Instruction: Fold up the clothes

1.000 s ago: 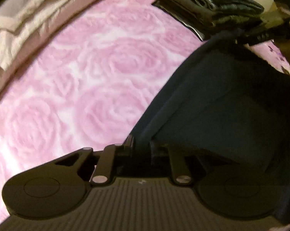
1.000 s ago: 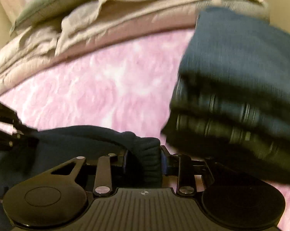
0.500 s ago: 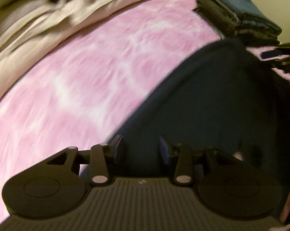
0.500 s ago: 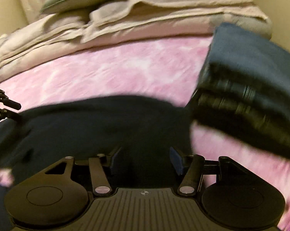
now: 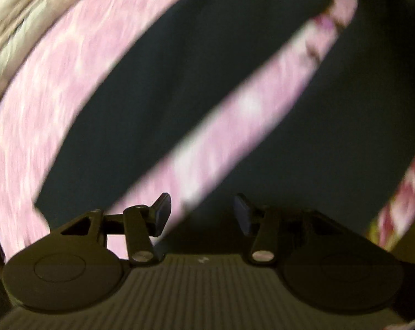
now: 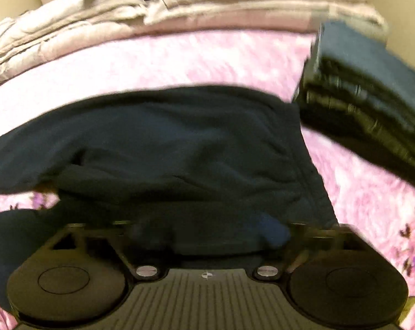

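1. My left gripper [image 5: 201, 211]: jaws apart and opening, nothing pinched between the pads, pointing steeply down at the bed.
2. My right gripper [image 6: 207, 233]: jaws spread wide and opening, blurred; dark cloth lies under the gap, pads not pressing it.
3. Dark blue garment [image 6: 166, 148] lies spread flat on the pink sheet [image 6: 179, 60], right in front of both grippers; left view shows 2 dark parts [image 5: 179, 77] with a pink strip between.
4. Stack of folded clothes [image 6: 367, 93] just beside the garment's right end.
5. Beige bedding [image 6: 97, 27] bunched at the far edge.
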Motion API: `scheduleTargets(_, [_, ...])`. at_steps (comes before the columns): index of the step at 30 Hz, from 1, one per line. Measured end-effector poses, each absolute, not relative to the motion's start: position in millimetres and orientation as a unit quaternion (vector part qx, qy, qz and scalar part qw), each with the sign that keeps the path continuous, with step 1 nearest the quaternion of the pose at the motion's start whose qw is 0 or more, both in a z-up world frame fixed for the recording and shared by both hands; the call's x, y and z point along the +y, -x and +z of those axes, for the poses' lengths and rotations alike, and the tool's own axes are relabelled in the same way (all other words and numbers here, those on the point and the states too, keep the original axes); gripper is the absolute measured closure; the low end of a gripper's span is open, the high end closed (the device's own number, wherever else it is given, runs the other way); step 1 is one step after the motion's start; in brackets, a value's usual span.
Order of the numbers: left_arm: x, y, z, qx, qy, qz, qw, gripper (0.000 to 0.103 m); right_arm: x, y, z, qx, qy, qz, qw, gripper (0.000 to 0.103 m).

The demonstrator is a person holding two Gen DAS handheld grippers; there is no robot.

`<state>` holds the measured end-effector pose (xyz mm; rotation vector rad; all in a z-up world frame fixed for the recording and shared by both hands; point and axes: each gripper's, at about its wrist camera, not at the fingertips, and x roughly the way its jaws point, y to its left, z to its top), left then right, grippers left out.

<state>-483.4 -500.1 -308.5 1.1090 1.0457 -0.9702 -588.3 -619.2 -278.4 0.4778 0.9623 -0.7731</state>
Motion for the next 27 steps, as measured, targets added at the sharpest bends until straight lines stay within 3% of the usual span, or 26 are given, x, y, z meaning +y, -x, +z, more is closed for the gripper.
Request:
scheduleTargets(6, [-404.7,472.7,-324.0,0.485,-0.452,-0.418,0.621,0.055,-534.7,534.7,-276.7,0.459,-0.219,-0.34,0.791,0.009])
scheduleTargets(10, [-362.3,451.1,-331.7,0.509,-0.39,-0.424,0.64,0.034,-483.4,496.8,-292.1,0.49,-0.231,-0.305,0.783,0.009])
scheduleTargets(12, [-351.3,437.4,-327.0,0.513,-0.353,-0.43,0.653,0.039,-461.8,477.9,-298.9,0.506,-0.235,-0.289,0.779,0.009])
scheduleTargets(13, [-347.6,428.7,-320.4,0.51,-0.337,-0.43,0.665,0.047,-451.0,468.4,-302.3,0.513,-0.236,-0.28,0.776,0.009])
scheduleTargets(19, [-331.0,348.4,-295.0,0.499,-0.238,-0.39,0.736,0.045,-422.6,423.6,-288.3,0.512,-0.204,-0.26,0.793,0.009])
scheduleTargets(22, [-329.4,295.0,-304.7,0.537,-0.152,-0.345,0.754,0.045,-424.4,410.3,-283.9,0.507,-0.197,-0.266,0.796,0.009])
scheduleTargets(25, [-326.6,258.2,-323.4,0.592,-0.049,-0.318,0.739,0.057,-424.3,399.7,-282.5,0.509,-0.184,-0.268,0.797,0.009])
scheduleTargets(27, [-329.2,250.1,-332.3,0.609,-0.018,-0.318,0.727,0.059,-425.1,396.7,-282.9,0.511,-0.179,-0.272,0.796,0.009])
